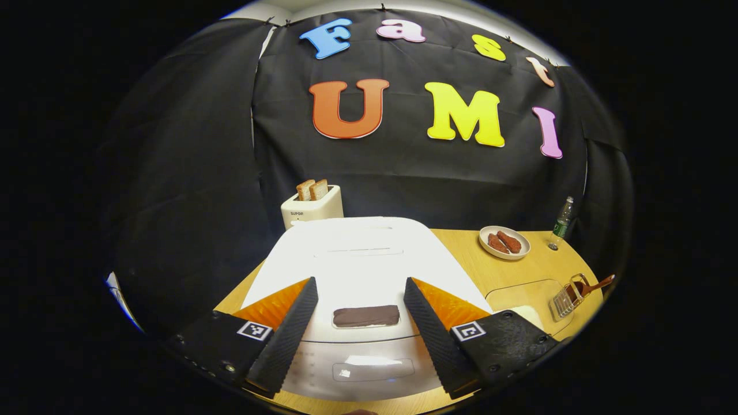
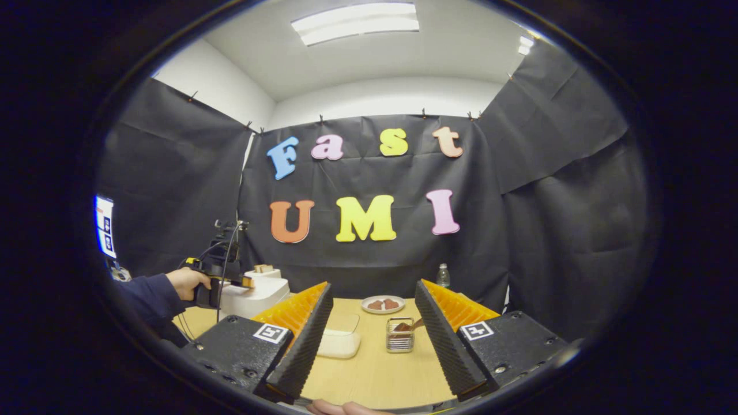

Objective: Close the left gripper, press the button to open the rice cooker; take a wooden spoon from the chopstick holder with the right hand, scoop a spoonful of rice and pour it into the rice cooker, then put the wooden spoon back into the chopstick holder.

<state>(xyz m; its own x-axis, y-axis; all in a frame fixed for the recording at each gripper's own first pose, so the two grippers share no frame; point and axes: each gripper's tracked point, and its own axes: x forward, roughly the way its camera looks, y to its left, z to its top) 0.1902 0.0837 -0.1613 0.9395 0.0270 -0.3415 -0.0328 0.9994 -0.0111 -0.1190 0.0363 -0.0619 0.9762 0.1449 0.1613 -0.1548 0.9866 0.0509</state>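
The left hand-held gripper (image 1: 360, 323) hangs just above the front of the closed rice cooker (image 1: 357, 259), its fingers spread wide on either side of the dark button (image 1: 366, 316) on the lid's front edge. Since the task calls for closed fingers before pressing, this reads as the approach: aligned over the button, not yet shut, the lid still down. The right hand-held gripper (image 2: 373, 340) is likewise wide and holds nothing; it waits low over the desk (image 2: 375, 374), pointed toward the wire chopstick holder (image 2: 399, 335), presumably so that it can reach the wooden spoon (image 2: 414, 325) once the cooker is open. The left gripper view gives the close detail: the button between the fingers, the panel on the cooker's front, the toaster (image 1: 312, 206) with two slices behind the cooker, and the chopstick holder (image 1: 568, 298) well off to the right with the spoon handle (image 1: 599, 283) leaning out. The right gripper view supplies the wider setting: a hand (image 2: 187, 282) in a dark sleeve holding the left gripper at the cooker (image 2: 256, 294), and a clear lidded container (image 2: 340, 337), probably holding the rice, just left of the chopstick holder. A plate of food (image 2: 383, 304) and a water bottle (image 2: 443, 275) stand at the back of the desk.
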